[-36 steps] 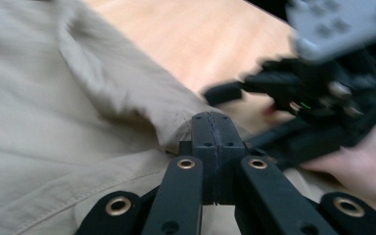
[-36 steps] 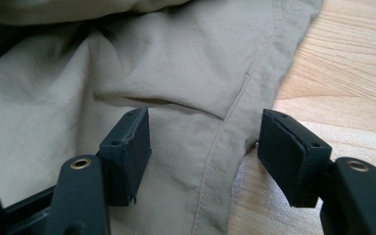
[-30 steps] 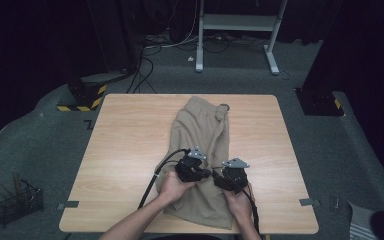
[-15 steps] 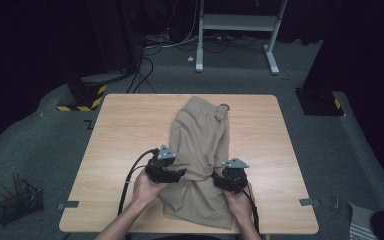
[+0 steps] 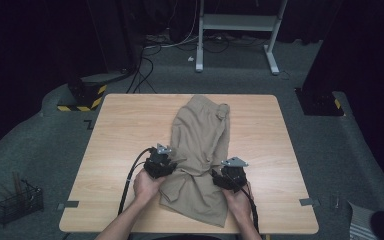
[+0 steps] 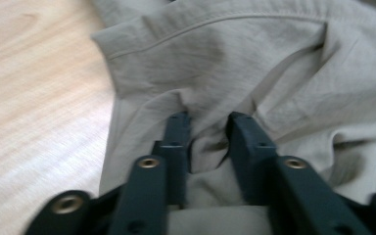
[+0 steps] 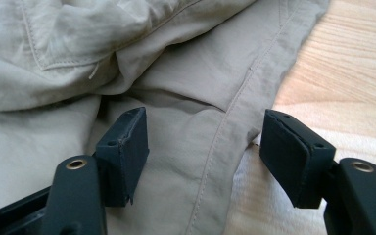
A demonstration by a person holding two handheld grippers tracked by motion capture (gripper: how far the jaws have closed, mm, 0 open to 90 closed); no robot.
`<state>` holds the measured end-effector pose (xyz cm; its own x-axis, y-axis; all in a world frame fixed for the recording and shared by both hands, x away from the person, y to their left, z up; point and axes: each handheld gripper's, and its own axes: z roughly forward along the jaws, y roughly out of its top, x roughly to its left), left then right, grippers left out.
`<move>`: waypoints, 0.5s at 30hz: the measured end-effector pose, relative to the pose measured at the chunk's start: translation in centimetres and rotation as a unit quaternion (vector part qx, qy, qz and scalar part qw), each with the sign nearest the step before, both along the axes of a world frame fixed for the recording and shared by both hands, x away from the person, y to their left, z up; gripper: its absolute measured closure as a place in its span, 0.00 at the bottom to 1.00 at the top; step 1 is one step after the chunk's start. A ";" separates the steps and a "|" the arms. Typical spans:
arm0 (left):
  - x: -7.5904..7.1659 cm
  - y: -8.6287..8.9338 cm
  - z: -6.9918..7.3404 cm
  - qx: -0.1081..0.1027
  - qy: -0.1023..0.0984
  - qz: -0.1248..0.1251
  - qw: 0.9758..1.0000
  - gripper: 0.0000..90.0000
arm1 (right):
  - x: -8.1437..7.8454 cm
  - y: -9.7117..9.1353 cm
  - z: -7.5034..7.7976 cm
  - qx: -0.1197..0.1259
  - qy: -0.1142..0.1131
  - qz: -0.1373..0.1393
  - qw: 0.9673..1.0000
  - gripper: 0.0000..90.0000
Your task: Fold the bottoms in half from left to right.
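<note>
A khaki garment (image 5: 200,135) lies lengthwise on the wooden table (image 5: 125,125), rumpled at its near end. My left gripper (image 5: 170,165) is at the garment's left edge. In the left gripper view a bunched fold of cloth (image 6: 208,147) sits pinched in the left gripper (image 6: 208,122), whose jaws have just been closing. My right gripper (image 5: 224,174) rests at the garment's right edge. In the right gripper view the right gripper (image 7: 205,122) stands wide apart over a stitched seam (image 7: 225,127); its jaws have just closed a little and do not press the cloth.
Bare wood (image 7: 342,73) shows right beside the garment's right hem. On the floor, a wire basket (image 5: 17,202) stands at the left, a yellow-and-black striped base (image 5: 80,97) at the table's far left corner, and a white frame (image 5: 235,22) behind.
My left gripper has moved left from the garment's middle to its left edge and has come down on a fold there. The right gripper has stayed where it was.
</note>
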<state>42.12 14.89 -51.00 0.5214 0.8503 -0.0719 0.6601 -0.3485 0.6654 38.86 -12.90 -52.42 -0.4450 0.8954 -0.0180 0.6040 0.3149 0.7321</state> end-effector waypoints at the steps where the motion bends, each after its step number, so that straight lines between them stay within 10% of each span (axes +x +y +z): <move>1: 0.3 0.3 0.1 0.002 -0.003 0.009 1.000 0.84 | 0.1 0.2 0.0 -0.002 -0.003 0.002 1.000 0.44; 11: -3.5 1.0 4.3 -0.016 -0.104 -0.024 0.994 0.96 | 0.5 0.6 0.0 -0.005 -0.006 0.001 1.000 0.45; 15: -5.2 0.6 5.1 -0.050 -0.105 -0.061 0.991 0.97 | 0.6 0.5 0.0 -0.004 -0.005 0.002 1.000 0.45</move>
<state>36.93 15.52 -45.94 0.6325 0.7739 -0.0315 0.4606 -0.3431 0.8186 39.45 -12.42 -52.41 -0.4488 0.8931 -0.0301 0.5949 0.3238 0.7357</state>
